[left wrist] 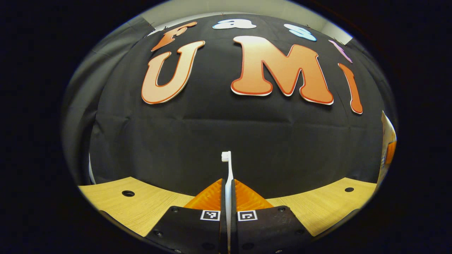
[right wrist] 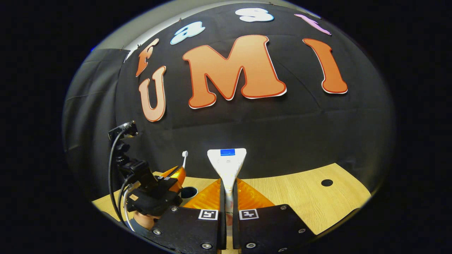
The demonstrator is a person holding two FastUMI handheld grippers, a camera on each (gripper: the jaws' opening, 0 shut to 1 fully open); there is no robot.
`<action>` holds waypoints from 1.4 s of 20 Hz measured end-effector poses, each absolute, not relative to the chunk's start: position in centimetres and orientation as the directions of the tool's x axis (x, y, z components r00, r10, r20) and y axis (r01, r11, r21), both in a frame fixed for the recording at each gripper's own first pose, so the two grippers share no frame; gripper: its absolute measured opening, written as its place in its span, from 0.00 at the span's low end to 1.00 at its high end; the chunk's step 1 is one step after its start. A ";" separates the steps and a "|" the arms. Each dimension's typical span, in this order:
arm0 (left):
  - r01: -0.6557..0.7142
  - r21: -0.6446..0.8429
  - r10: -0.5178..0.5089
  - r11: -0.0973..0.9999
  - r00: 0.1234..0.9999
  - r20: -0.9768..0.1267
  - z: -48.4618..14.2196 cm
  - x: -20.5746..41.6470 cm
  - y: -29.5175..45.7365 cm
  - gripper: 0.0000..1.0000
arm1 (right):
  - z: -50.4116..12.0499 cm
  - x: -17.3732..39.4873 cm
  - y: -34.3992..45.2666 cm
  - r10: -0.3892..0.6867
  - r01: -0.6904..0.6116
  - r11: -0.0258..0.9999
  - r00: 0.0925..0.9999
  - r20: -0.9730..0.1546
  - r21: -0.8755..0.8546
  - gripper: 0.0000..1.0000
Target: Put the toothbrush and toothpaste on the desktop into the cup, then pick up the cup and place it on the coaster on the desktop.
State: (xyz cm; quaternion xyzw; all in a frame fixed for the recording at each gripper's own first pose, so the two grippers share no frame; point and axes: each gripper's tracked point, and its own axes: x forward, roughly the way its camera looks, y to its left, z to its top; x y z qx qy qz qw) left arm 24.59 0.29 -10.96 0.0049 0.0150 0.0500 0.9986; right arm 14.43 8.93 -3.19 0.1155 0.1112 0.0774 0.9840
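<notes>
At the bottom centre of the left gripper view, the left claw (left wrist: 229, 185) is clenched on the toothbrush (left wrist: 227, 165), bristles up; bottom centre of the right gripper view, the right claw (right wrist: 229, 185) grips the toothpaste (right wrist: 226, 164), upright above the desk (right wrist: 300, 194); black cloth wall (right wrist: 282, 127) behind.

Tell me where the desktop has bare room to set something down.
Bare wood lies right of the toothpaste in the right gripper, out to a small hole. It is crowded left of it, around the left gripper with the toothbrush.
</notes>
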 end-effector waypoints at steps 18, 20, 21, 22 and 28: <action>-0.109 -0.001 0.108 0.994 0.980 -0.167 -16.5 24.4 1.0 0.07 | -3.5 13.7 10.0 0.196 -0.148 0.963 0.957 -0.214 0.223 0.07; -0.105 0.009 0.105 0.994 0.977 -0.185 -16.9 24.2 0.9 0.07 | -3.5 13.7 9.9 0.192 -0.143 0.964 0.957 -0.217 0.223 0.07; -0.104 -0.008 0.100 0.995 0.977 -0.190 -16.9 23.9 0.8 0.06 | -3.5 13.7 9.9 0.193 -0.143 0.963 0.956 -0.220 0.228 0.07; -0.102 -0.017 0.097 0.995 0.977 -0.188 -16.8 23.7 0.8 0.06 | -3.6 13.6 9.8 0.194 -0.143 0.963 0.956 -0.222 0.227 0.07; -0.103 0.002 0.102 0.995 0.975 -0.195 -16.2 23.4 1.1 0.08 | -3.7 13.3 9.5 0.195 -0.140 0.961 0.954 -0.227 0.238 0.07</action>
